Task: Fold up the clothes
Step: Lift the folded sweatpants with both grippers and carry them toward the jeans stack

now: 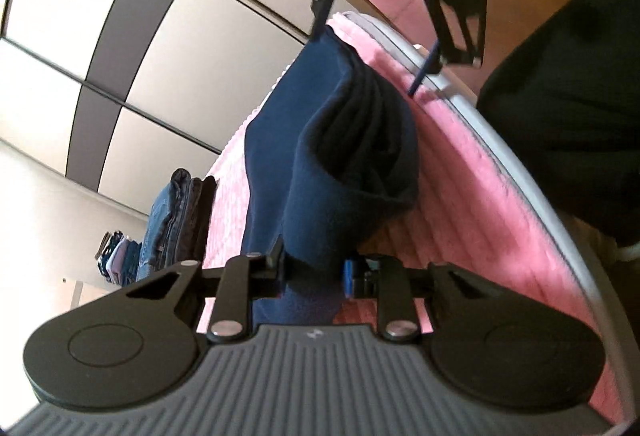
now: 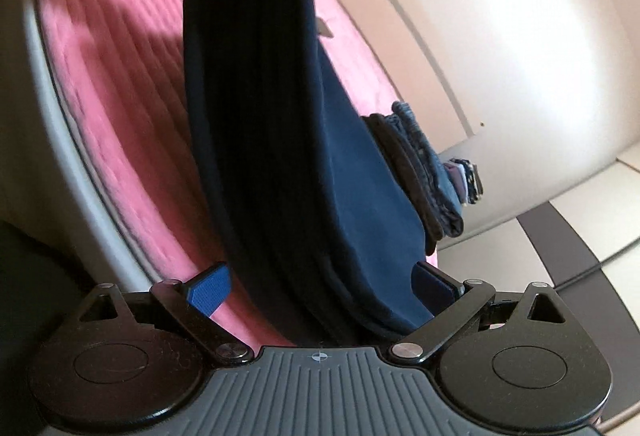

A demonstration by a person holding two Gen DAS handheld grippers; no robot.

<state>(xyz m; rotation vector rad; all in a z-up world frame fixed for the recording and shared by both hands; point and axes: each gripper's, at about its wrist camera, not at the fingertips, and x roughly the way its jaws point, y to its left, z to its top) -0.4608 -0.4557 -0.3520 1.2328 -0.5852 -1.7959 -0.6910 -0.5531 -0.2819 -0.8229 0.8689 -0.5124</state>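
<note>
left wrist view: your left gripper (image 1: 316, 272) is clenched on an edge of the navy garment (image 1: 320, 163), which hangs in loose folds from the jaws and drapes down onto the pink quilted bedspread (image 1: 460, 171). your right gripper (image 1: 372, 47) shows at the top, jaws spread wide at the garment's far end, one finger against the cloth but not pinching it. beyond, two stacks of folded clothes (image 1: 168, 224) already sit on the bed near the wardrobe doors (image 1: 132, 47), so a good share of the job looks done

right wrist view: your right gripper (image 2: 320, 292) stands released, blue pads (image 2: 210, 294) well apart, with the navy garment (image 2: 280, 155) lying between them ungrasped. the folded stacks (image 2: 424, 171) lie just past it on the bedspread (image 2: 120, 75). this piece looks only partly folded: you'd judge it needs a second grip, flattening and a place on the stacks
</note>
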